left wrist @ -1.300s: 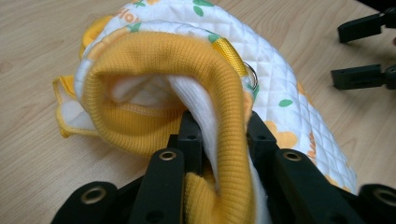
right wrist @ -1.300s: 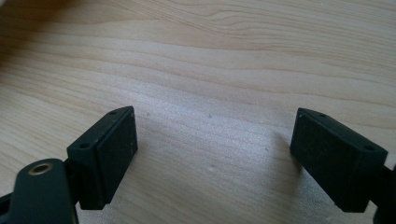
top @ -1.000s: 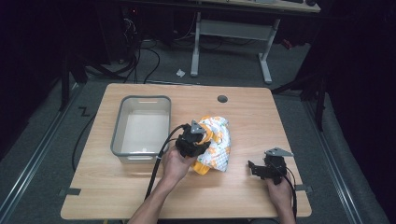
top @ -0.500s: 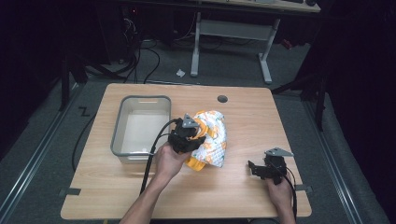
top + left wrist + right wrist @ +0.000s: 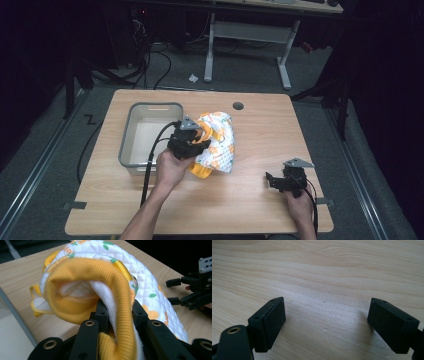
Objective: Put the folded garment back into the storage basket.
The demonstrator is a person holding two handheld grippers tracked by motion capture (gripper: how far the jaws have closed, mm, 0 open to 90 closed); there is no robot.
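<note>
Dark floor with cables and a second frame of white legs surrounded the light wooden desk (image 5: 250,210), which had a round grommet hole (image 5: 238,106) near its far edge. On the left half of the desk stood a clear plastic bin (image 5: 131,135) with a grey rim, its long side running from front to back. Just beside the bin's right wall, near the middle of the desk, lay a quilted white baby garment (image 5: 220,145) printed with orange and green shapes and trimmed in yellow ribbed knit. The left tool (image 5: 192,142) was clamped on that garment: in the left gripper view its black jaws pinched a fold of the yellow ribbed cuff (image 5: 120,315) and the white lining, with the quilted body (image 5: 150,290) draping away over the wood. The person's left hand (image 5: 170,167) carried the tool beside the bin's near right corner. Well apart, near the front right corner of the desk, the right tool (image 5: 276,181) sat low in the right hand (image 5: 300,200), its jaws spread wide over bare wood with nothing between them, as the right gripper view showed (image 5: 325,322).
</note>
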